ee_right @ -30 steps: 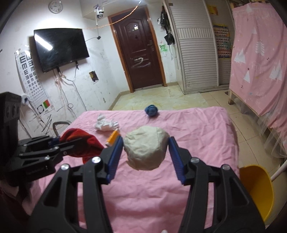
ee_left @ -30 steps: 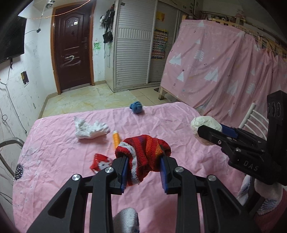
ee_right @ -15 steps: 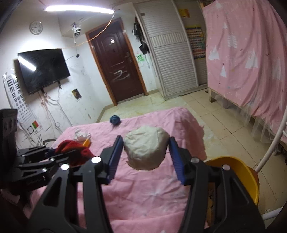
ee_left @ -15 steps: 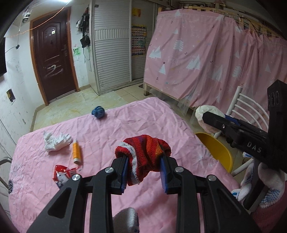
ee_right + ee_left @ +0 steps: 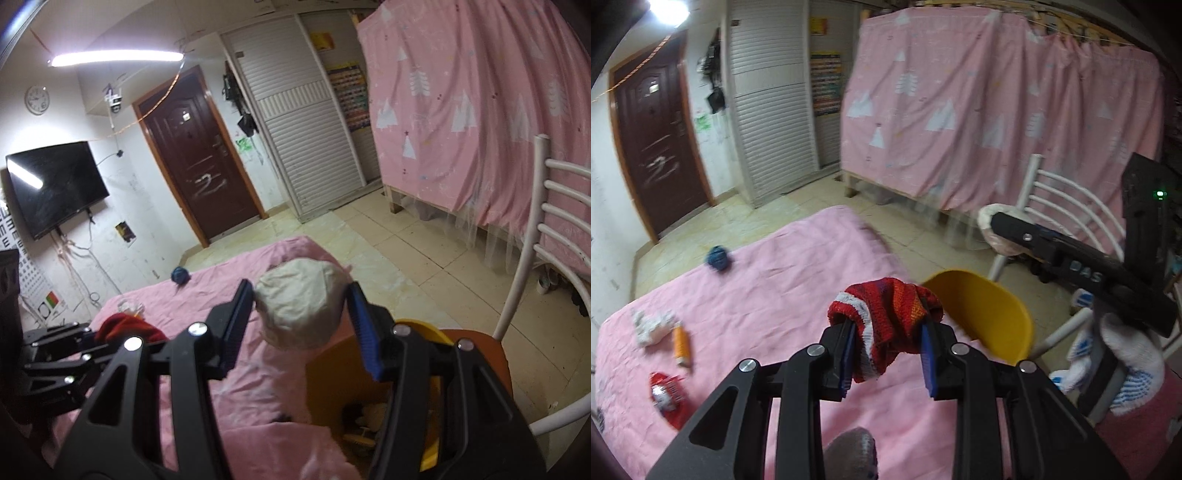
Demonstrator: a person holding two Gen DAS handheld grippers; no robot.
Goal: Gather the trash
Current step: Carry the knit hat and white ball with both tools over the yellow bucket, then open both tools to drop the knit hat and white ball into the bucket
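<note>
The left gripper (image 5: 888, 360) pinches a red knitted cloth (image 5: 884, 317), and the right gripper (image 5: 301, 326) clamps a pale crumpled ball (image 5: 299, 304). Both hang near the yellow bin (image 5: 986, 317) beside the pink table (image 5: 775, 288). I think each must be above the bin's opening before letting go.

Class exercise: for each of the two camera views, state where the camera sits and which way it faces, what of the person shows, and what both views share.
Left wrist: behind the left tongs, which clamp a red knitted cloth, facing the yellow bin; a gloved hand shows.
Right wrist: behind the right tongs, which clamp a pale wad, facing the door; no hand shows.
Shared: pink table cover, blue ball, bin.
</note>
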